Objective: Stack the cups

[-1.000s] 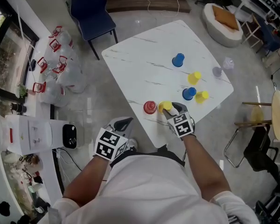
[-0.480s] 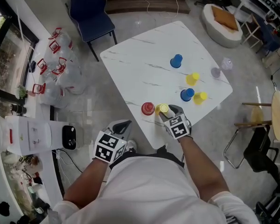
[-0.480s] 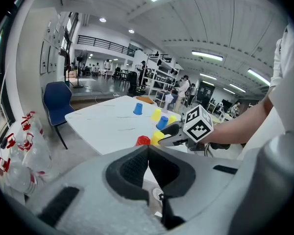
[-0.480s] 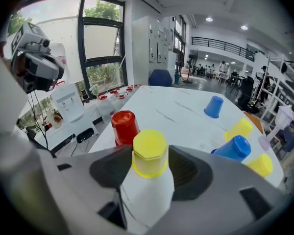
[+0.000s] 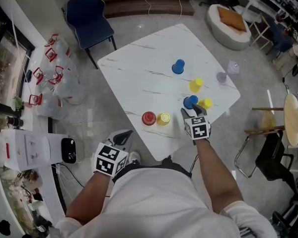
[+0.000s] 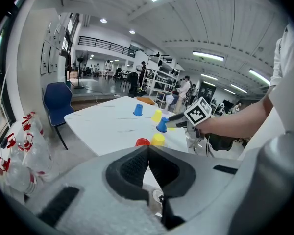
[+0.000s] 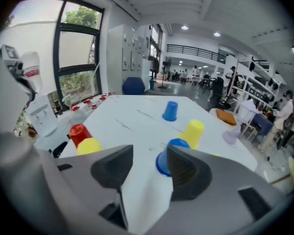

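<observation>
Several upturned cups stand on the white marble table (image 5: 139, 78). A red cup (image 5: 149, 118) and a yellow cup (image 5: 163, 119) stand side by side near the front edge. Further right are a blue cup (image 5: 190, 101), two yellow cups (image 5: 205, 103) (image 5: 195, 85) and a far blue cup (image 5: 178, 66). My right gripper (image 5: 188, 112) stands open just in front of the near blue cup (image 7: 167, 156), with nothing between its jaws. My left gripper (image 5: 125, 133) is shut and empty, off the table's front left edge.
Two pale translucent cups (image 5: 221, 76) (image 5: 232, 67) sit near the table's right corner. A blue chair (image 5: 87, 14) stands beyond the far left corner, and water bottles (image 5: 49, 73) lie on the floor at left. A folding chair (image 5: 268, 133) is to the right.
My right gripper has left the yellow cup standing next to the red one and moved right, up to the near blue cup. The left gripper has kept still.
</observation>
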